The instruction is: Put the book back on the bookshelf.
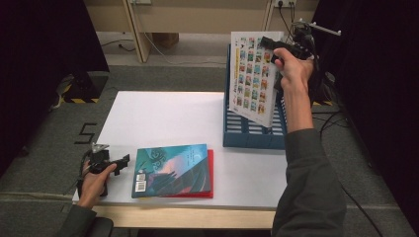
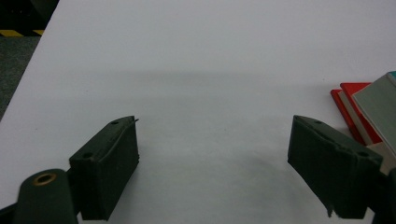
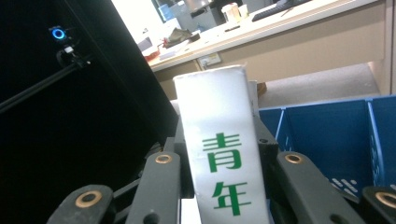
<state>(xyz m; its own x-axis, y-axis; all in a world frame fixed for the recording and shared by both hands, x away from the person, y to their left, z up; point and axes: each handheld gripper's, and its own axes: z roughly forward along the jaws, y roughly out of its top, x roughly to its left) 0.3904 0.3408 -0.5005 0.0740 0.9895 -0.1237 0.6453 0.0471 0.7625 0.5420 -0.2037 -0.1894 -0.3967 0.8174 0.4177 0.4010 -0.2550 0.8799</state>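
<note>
R claw (image 1: 271, 43) clamped tight on the white book (image 1: 253, 76), pads on the spine edge near its top. In the right gripper view the spine w/ green characters (image 3: 224, 172) sits squeezed between your jaws. Gripping by the spine keeps the pages from fanning open and lets the book hang vertical.

Book hangs tilted over the blue slotted rack (image 1: 249, 136) at the desk's far right corner, picture-grid cover facing the desk's left edge, lower edge down among the dividers. Can't tell if it touches the rack floor. Judgement: you're slotting it upright; the tilt prob. helps feed the bottom edge in first.

L claw (image 1: 123, 160) spread wide, nothing in it, parked low at the desk's near left corner. Left gripper view: bare desk (image 2: 201, 70) between the jaws.

Teal book (image 1: 170, 169) lies flat on a red book (image 1: 211, 175) near the desk's front edge, just beside the L claw. Likely next in line, so L is staged close.
</note>
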